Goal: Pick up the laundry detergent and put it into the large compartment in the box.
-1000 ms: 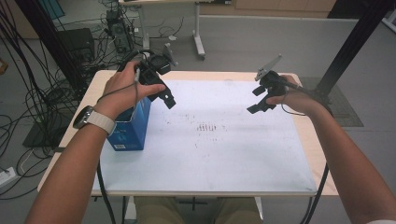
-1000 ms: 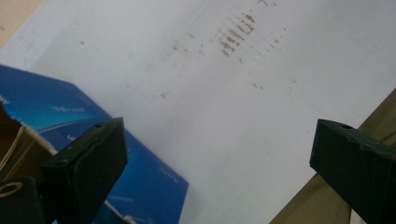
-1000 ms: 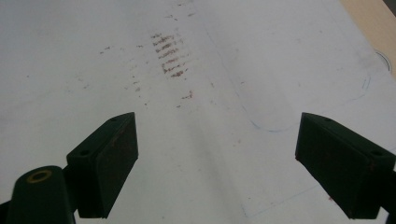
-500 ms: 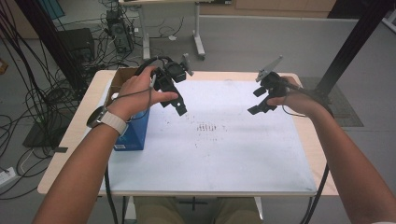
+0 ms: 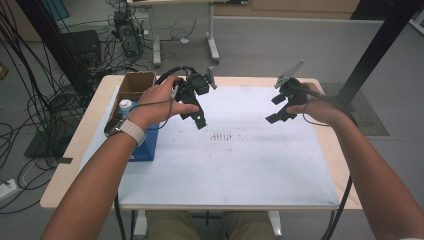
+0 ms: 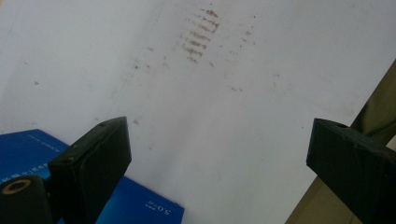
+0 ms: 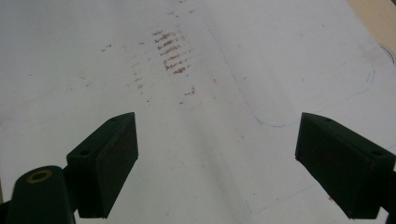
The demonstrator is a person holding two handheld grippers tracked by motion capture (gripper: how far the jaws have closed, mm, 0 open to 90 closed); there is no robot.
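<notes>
Blue box [image 5: 145,145] sits beside left gripper [image 5: 192,112], cardboard box [image 5: 135,85] behind

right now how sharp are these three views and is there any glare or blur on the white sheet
High view: soft and low in detail, evenly lit, no glare on the white sheet. Left gripper view: the brown smudges are fairly clear, while the near jaws and the blue box look soft. Right gripper view: even light, smudges readable, jaw edges slightly blurred, faint shadow under them.
</notes>
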